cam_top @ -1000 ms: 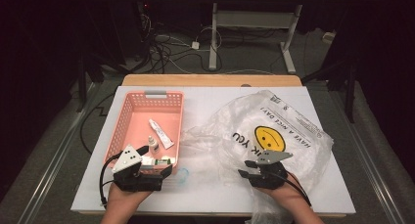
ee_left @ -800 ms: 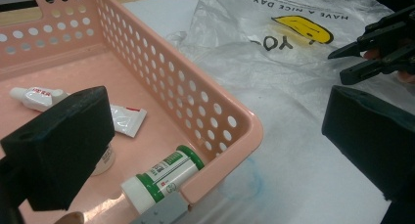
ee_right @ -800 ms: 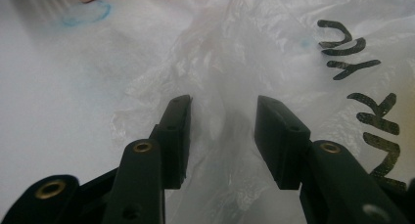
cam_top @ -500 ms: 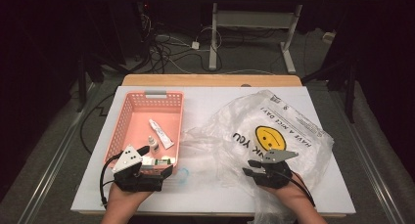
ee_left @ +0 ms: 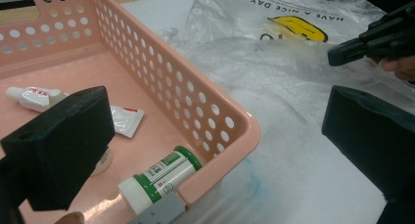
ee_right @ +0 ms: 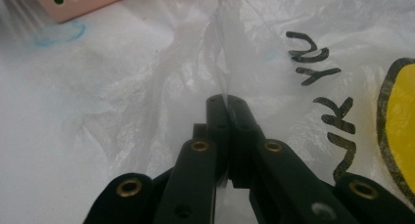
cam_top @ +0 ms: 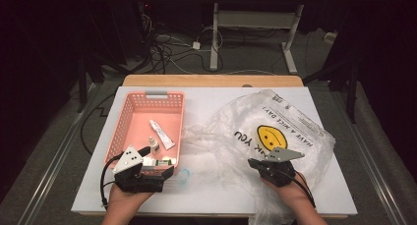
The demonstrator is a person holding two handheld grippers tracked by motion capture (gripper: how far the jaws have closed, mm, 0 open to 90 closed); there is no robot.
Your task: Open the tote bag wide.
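The right tongs, having just been closing, pinch a fold of the plastic bag at centre-right, while the released left tongs straddle the pink basket's corner, lower left.

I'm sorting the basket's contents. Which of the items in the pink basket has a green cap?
The small bottle lying on its side in the basket's near corner; the white tube farther back has a white cap.

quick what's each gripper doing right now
Left gripper: open, jaws straddling the pink basket corner.
Right gripper: just closed, pinching the plastic bag.
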